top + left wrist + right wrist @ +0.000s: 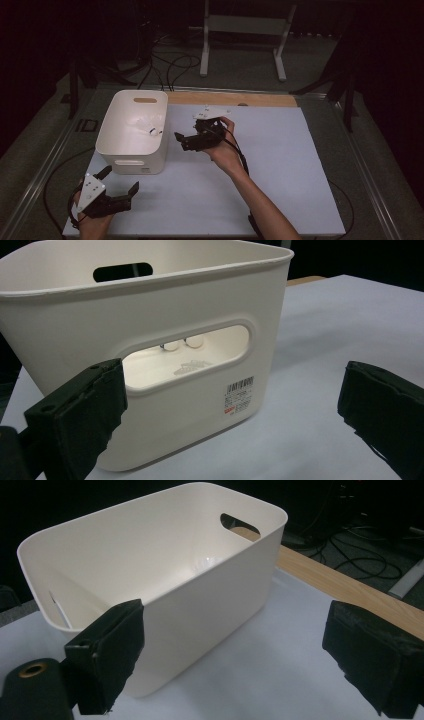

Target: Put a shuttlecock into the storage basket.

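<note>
My right gripper (187,141) hovered at three o'clock of the white bin (131,150), fingers apart and empty; my left gripper (121,186) waited at six o'clock, fingers apart too.

Left gripper (121,184) low and near the person, jaws spread wide and empty, right gripper (189,140) farther forward on an outstretched forearm, jaws parted, empty

Open left tool (230,405) faces white bin (200,295).
</note>
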The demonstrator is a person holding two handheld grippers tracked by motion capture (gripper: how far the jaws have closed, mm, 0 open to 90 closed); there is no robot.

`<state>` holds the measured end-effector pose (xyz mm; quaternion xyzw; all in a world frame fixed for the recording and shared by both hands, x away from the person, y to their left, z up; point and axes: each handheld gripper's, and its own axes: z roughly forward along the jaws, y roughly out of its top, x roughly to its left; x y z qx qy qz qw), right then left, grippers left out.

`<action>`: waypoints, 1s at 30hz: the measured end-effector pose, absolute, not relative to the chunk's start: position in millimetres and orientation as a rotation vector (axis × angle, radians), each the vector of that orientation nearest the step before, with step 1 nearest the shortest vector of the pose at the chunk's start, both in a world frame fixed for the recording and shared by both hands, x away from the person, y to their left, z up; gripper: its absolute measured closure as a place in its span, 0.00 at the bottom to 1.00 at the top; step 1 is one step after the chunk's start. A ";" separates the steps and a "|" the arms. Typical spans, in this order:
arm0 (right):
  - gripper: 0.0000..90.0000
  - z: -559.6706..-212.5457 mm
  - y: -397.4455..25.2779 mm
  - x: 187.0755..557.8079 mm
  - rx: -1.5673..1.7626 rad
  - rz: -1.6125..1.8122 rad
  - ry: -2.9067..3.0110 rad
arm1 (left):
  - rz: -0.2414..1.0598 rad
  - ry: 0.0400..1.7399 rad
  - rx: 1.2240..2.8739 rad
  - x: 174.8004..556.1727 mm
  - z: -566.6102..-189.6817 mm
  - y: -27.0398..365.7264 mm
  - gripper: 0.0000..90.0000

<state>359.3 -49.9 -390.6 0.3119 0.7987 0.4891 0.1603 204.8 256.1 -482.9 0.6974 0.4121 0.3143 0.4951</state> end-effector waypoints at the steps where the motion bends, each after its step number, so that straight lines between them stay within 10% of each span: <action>1: 0.11 -391.1 -51.0 358.7 0.890 1.401 2.276 | 0.762 0.999 1.689 204.8 -482.8 256.0 0.00; 30: 0.11 -418.1 -106.7 337.1 0.975 1.371 2.215 | 0.762 1.013 1.681 206.5 -482.6 254.5 0.00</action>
